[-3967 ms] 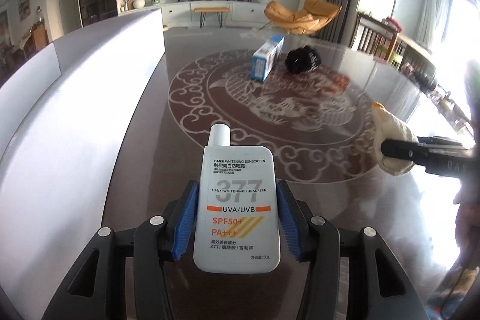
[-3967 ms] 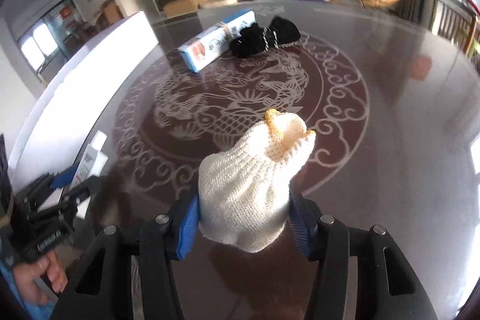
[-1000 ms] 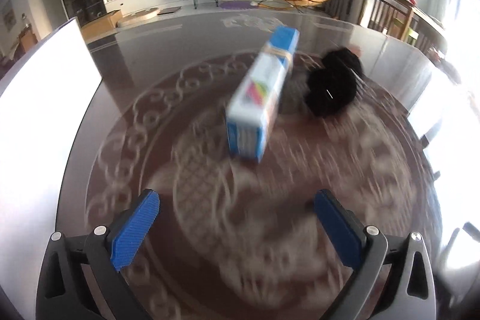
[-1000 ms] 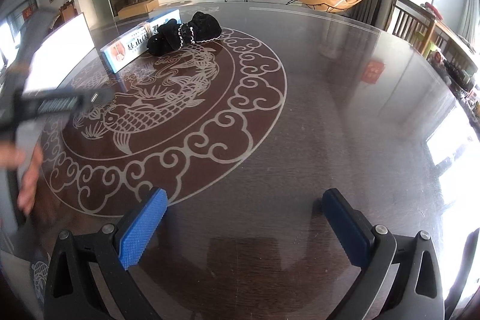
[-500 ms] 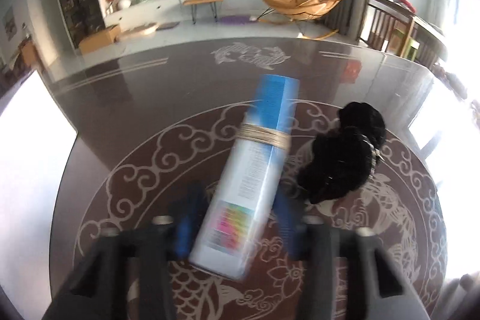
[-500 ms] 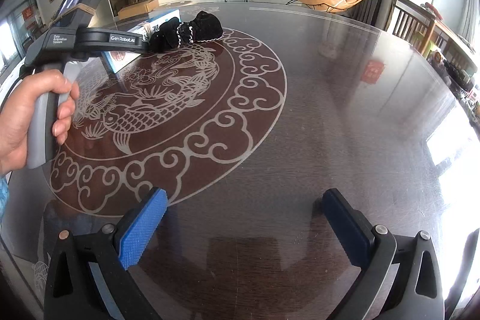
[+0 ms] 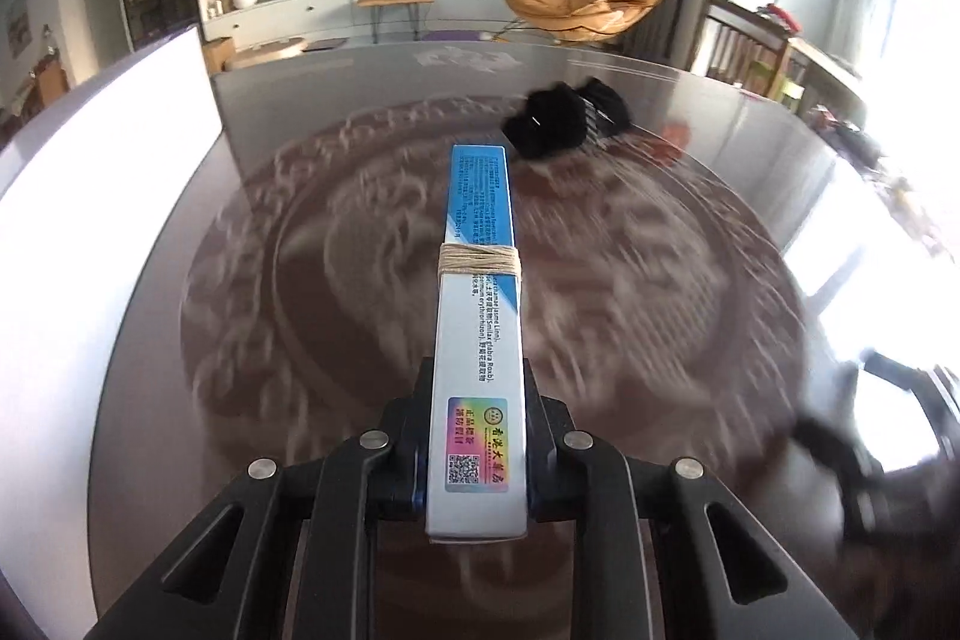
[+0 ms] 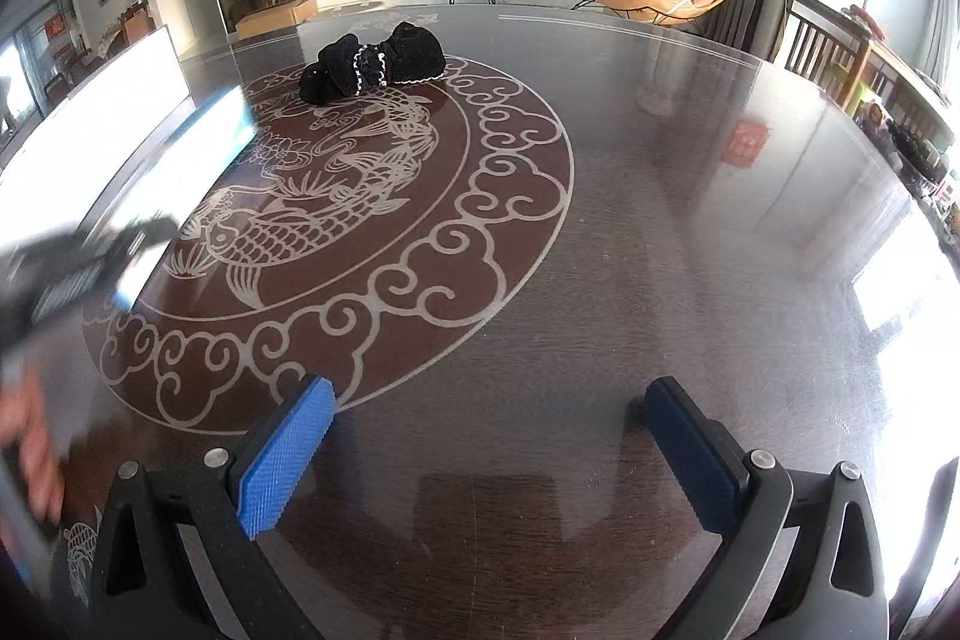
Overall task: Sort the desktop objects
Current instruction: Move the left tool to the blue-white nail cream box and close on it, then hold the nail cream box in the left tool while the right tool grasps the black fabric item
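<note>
A long white and blue box (image 7: 480, 340) bound with a band of twine sits lengthwise between the fingers of my left gripper (image 7: 477, 400). Its jaws are closing and the pads press the box's sides near its near end. The table under it is blurred by motion. A black cloth bundle (image 7: 564, 124) lies on the table beyond the box's far tip. In the right wrist view the same bundle (image 8: 372, 61) rests at the far side, and the box (image 8: 198, 142) shows as a bright blur at the left. My right gripper (image 8: 489, 406) stands open over bare table with nothing between its fingers.
The round dark table (image 8: 660, 220) carries a fish and cloud pattern. A white panel (image 7: 90, 160) runs along its left side. A hand (image 8: 30, 454) holding the left tool is blurred at the left edge. Wooden chairs stand beyond the right rim.
My left gripper went from wide open to shut on the box. The box now points straight away along the fingers, and the view is moving. My right gripper has stayed put and open.
</note>
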The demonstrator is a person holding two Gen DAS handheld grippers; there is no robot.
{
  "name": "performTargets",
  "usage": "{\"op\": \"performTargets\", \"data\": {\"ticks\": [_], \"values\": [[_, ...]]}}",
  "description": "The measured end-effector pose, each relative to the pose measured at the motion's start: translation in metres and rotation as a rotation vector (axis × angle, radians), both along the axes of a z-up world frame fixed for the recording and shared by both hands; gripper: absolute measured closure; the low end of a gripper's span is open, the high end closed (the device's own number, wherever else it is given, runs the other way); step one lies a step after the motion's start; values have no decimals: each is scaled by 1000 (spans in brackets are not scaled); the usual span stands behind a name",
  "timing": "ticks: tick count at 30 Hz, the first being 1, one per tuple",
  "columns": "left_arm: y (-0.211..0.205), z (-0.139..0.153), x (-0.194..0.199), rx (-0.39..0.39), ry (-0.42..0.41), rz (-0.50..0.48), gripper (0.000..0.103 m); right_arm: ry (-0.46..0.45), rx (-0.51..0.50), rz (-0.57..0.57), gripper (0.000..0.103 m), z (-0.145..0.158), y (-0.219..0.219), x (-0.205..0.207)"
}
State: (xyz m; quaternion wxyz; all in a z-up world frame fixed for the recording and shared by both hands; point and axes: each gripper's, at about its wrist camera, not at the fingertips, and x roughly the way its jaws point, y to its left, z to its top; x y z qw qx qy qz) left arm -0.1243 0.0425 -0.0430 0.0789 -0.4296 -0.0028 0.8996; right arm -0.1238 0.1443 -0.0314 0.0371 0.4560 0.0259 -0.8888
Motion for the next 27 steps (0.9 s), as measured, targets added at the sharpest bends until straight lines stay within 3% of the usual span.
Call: {"op": "performTargets", "data": {"ticks": [2, 7, 10, 13, 16, 17, 18, 19, 21, 24, 27], "values": [[-10, 1, 12, 40, -20, -22, 80, 0, 0, 0, 0, 0, 0, 0], [-31, 9, 16, 52, -41, 4, 57, 0, 0, 0, 0, 0, 0, 0], [-43, 16, 13, 95, -43, 55, 57, 0, 0, 0, 0, 0, 0, 0], [-51, 19, 6, 89, -53, 95, 57, 1, 0, 0, 0, 0, 0, 0], [-52, 16, -2, 90, -75, 81, 56, 1, 0, 0, 0, 0, 0, 0], [-51, 15, -4, 84, -79, 65, 54, 1, 0, 0, 0, 0, 0, 0], [-49, 13, -4, 72, -80, 47, 45, 1, 0, 0, 0, 0, 0, 0], [-44, 10, -5, 51, -78, 20, 30, 1, 0, 0, 0, 0, 0, 0], [-40, 6, -4, 2, -57, -1, 18, 1, 0, 0, 0, 0, -1, 0], [-34, -5, -10, -59, -70, -37, 17, 1, 0, 0, 0, 0, 0, 0], [-32, -9, -14, -98, -46, -41, 9, 0, 0, 0, 0, 0, -1, 0]]}}
